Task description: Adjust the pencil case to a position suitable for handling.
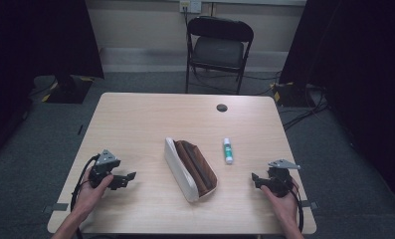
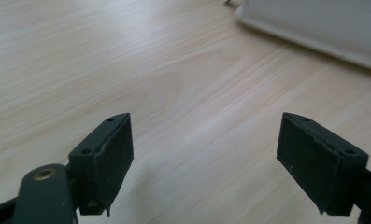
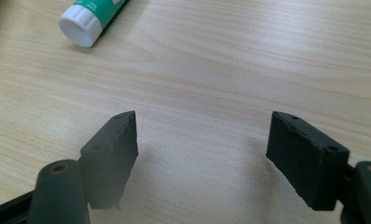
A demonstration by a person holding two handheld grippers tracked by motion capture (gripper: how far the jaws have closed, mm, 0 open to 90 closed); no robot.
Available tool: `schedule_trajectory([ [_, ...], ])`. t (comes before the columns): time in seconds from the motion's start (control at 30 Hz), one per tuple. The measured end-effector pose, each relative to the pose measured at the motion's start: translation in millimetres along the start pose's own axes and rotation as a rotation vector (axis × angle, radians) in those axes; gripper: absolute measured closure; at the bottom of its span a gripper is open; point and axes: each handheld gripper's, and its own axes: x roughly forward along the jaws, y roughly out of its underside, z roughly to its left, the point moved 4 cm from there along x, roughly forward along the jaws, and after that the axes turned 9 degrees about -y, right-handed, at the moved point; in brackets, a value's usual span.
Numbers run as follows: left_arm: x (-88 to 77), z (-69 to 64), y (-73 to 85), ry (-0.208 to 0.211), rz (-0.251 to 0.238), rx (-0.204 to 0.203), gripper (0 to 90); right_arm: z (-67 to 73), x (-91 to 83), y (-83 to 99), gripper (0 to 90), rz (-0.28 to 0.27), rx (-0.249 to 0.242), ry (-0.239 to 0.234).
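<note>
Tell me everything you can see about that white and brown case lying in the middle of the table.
The pencil case is a long, soft-looking pouch with a white side and a brown side that looks like leather or fabric. It lies flat on the wooden table, slanting from the far left to the near right, its mouth apparently gaping along the top. Its white edge also shows in the left gripper view. Nothing touches it but the table: the glue stick lies apart on its right, and both grippers are well clear of it.
</note>
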Motion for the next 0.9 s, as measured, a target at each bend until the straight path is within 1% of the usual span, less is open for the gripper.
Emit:
schedule_trajectory([
  [0.03, -2.5, -12.6, -6.3, 0.027, -0.022, 0.002, 18.4, -0.8, 2.7, 0.6, 21.7, 0.009, 0.002, -0.007],
  [0.1, -5.5, -25.4, -12.8, 0.054, -0.049, 0.018, 18.4, -1.3, 5.1, 1.3, 19.2, 0.019, 0.001, -0.001],
  [0.13, -5.5, -25.4, -12.8, 0.054, -0.049, 0.018, 18.0, -1.3, 5.1, 1.3, 19.2, 0.019, 0.001, -0.001],
  [0.17, -6.6, -31.9, -15.8, 0.068, -0.06, 0.02, 18.0, -1.3, 6.0, 1.4, 17.6, 0.017, -0.004, 0.004],
  [0.23, -8.2, -43.4, -20.8, 0.086, -0.078, 0.037, 17.9, -1.2, 6.9, 1.6, 16.1, 0.009, -0.001, 0.012],
  [0.27, -8.7, -50.1, -23.3, 0.107, -0.087, 0.039, 17.8, -0.6, 7.3, 2.2, 15.4, 0.005, 0.0, 0.009],
  [0.3, -9.7, -54.4, -25.7, 0.121, -0.088, 0.045, 17.9, -0.5, 7.6, 2.8, 15.2, -0.003, -0.001, 0.015],
  [0.33, -10.8, -61.0, -29.3, 0.134, -0.107, 0.042, 17.8, 0.0, 7.4, 3.1, 15.2, -0.003, 0.002, 0.019],
  [0.4, -11.9, -65.9, -34.3, 0.163, -0.115, 0.042, 17.2, 0.0, 7.4, 3.1, 15.1, -0.003, 0.001, 0.019],
  [0.43, -11.9, -65.9, -34.3, 0.163, -0.115, 0.042, 16.2, 0.0, 7.4, 3.1, 15.1, -0.003, 0.001, 0.019],
  [0.47, -12.4, -68.6, -38.3, 0.175, -0.127, 0.038, 16.2, 0.0, 7.4, 3.1, 15.1, -0.003, 0.001, 0.019],
  [0.53, -13.1, -72.2, -47.8, 0.179, -0.143, 0.044, 16.1, 0.0, 7.4, 3.1, 15.1, -0.003, 0.001, 0.02],
  [0.57, -13.3, -73.8, -52.0, 0.189, -0.157, 0.024, 16.1, 0.0, 7.4, 3.1, 15.0, -0.003, 0.002, 0.02],
  [0.63, -12.9, -75.2, -60.6, 0.188, -0.168, 0.031, 17.9, 0.0, 7.4, 3.1, 15.0, -0.003, 0.001, 0.02],
  [0.67, -12.5, -75.1, -65.4, 0.174, -0.169, 0.04, 19.8, 0.0, 7.4, 3.1, 15.0, -0.003, 0.002, 0.02],
  [0.7, -12.3, -75.9, -70.5, 0.17, -0.178, 0.021, 20.1, -0.1, 7.4, 3.1, 15.1, -0.003, 0.001, 0.02],
  [0.73, -12.1, -76.5, -76.2, 0.169, -0.192, 0.013, 20.9, 0.0, 7.4, 3.1, 15.0, -0.003, 0.002, 0.02],
  [0.77, -11.6, -76.9, -81.8, 0.155, -0.207, 0.026, 22.3, 0.0, 7.4, 3.2, 15.0, -0.003, 0.002, 0.02],
  [0.8, -10.2, -77.5, -86.5, 0.143, -0.212, 0.027, 22.4, 0.0, 7.4, 3.2, 15.1, -0.003, 0.003, 0.021],
  [0.83, -8.1, -78.6, -90.7, 0.157, -0.211, 0.003, 22.4, 0.0, 7.4, 3.2, 15.0, -0.003, 0.002, 0.021],
  [0.87, -5.4, -79.6, -94.9, 0.173, -0.214, -0.002, 22.4, -0.1, 7.5, 3.1, 15.0, -0.003, 0.001, 0.02],
  [0.9, -2.8, -80.5, -98.6, 0.171, -0.212, -0.007, 22.4, 0.0, 7.4, 3.2, 15.0, -0.003, 0.003, 0.021],
])
